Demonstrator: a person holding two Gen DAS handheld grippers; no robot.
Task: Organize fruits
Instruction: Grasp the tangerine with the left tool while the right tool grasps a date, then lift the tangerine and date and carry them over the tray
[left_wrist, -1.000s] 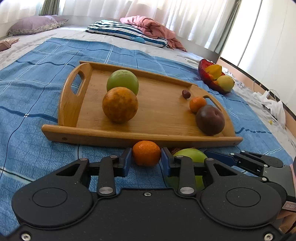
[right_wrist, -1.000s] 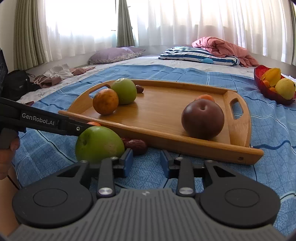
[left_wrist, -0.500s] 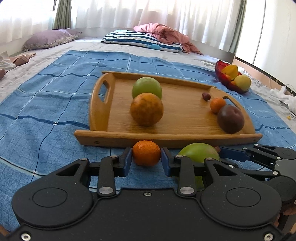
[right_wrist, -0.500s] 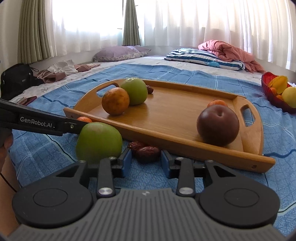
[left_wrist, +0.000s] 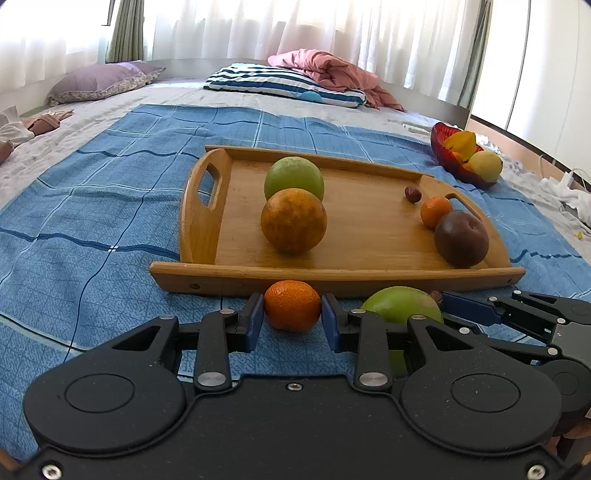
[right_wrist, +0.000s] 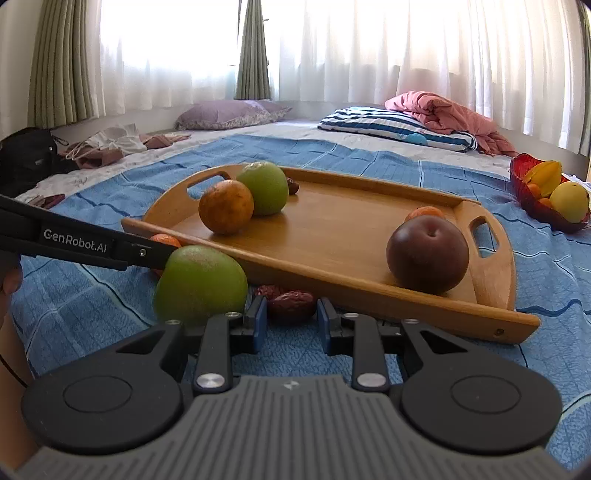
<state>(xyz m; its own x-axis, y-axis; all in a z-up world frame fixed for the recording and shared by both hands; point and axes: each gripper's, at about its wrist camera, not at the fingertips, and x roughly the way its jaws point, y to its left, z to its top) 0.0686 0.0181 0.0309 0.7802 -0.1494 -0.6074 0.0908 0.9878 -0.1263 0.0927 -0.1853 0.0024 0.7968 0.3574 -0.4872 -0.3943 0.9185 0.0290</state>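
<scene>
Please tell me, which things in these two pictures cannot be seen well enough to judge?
- Left wrist view: the right tool fingertips and the red dates are hidden behind the green apple.
- Right wrist view: the mandarin outside the wooden tray is mostly covered by the left tool's finger, so its grip is unclear.
- Right wrist view: the second date is half hidden behind the nearer date.
- Both views: the red bowl contents are too small to name fully.

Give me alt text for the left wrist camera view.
The left gripper brackets a small orange on a blue blanket, just before a wooden tray holding five fruits. A green apple lies to its right.
</scene>
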